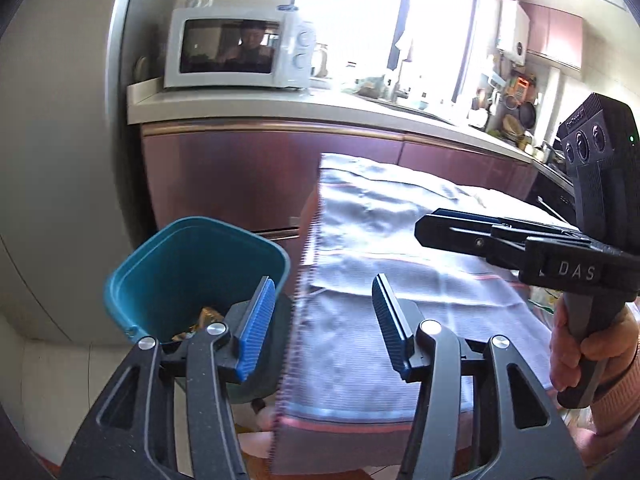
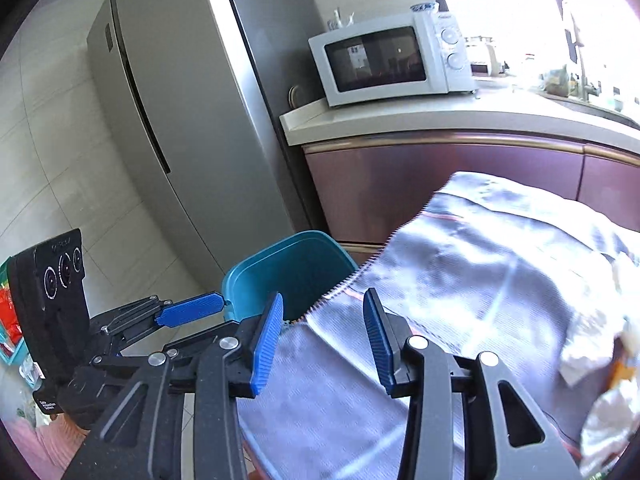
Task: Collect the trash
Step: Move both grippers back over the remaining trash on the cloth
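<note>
Kitchen: white microwave oven (image 1: 236, 48) on pale countertop (image 1: 280, 106) over maroon cabinet fronts (image 1: 248, 172); grey steel refrigerator (image 2: 160, 92) at left. Table under pale blue-grey woven cloth (image 1: 400, 248). Teal plastic waste bin (image 1: 188, 272) just beside cloth edge, crumpled scraps (image 1: 204, 316) inside. White crumpled paper (image 2: 592, 344) on cloth, right side. Left gripper (image 1: 324, 320): blue pads apart, nothing between. Right gripper (image 2: 324, 336): pads apart, empty, above cloth.

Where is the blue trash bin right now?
The blue trash bin sits low on the left in the left wrist view, beside the left edge of the cloth-covered table, in front of the reddish cabinets under the microwave.
</note>
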{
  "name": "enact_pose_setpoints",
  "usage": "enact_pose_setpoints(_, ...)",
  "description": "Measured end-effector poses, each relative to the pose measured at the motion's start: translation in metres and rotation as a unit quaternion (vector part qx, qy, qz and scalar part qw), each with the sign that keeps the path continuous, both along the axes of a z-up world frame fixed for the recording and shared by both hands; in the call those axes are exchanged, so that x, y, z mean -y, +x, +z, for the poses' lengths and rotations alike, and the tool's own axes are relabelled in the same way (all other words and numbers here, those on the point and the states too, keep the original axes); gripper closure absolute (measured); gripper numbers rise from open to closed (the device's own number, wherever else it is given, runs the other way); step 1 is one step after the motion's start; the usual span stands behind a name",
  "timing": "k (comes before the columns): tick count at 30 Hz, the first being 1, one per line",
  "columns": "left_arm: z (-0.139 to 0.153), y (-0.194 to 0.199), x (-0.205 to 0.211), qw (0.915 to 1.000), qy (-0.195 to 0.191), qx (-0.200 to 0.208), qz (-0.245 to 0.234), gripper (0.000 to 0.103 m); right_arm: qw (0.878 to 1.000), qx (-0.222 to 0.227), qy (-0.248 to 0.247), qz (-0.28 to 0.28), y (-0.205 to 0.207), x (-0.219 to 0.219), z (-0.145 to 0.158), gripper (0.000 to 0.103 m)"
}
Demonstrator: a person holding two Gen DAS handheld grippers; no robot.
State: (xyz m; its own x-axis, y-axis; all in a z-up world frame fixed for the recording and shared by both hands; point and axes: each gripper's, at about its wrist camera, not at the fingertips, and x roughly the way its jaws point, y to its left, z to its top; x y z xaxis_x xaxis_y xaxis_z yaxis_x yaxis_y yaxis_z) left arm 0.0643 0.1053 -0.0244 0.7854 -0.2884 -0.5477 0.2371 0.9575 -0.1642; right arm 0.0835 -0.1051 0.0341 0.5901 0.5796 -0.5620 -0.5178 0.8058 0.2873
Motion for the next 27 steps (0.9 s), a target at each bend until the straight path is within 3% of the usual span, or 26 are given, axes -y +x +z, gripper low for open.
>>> enact_pose_setpoints(14,-0.005,-0.031,0.095,0.9969,0.002,-0.004,-0.078,0.052,0.997,0.014,-0.011,-0.077,-0.064,0.087,-0.012,0.06)
enact_pose_setpoints(27,-0.015,-0.03,0.167,0.9869,0.005,-0.016,-0.161,0.049,0.985,0.001,-0.018,-0.174,-0.098,0.163,-0.034,0.06)
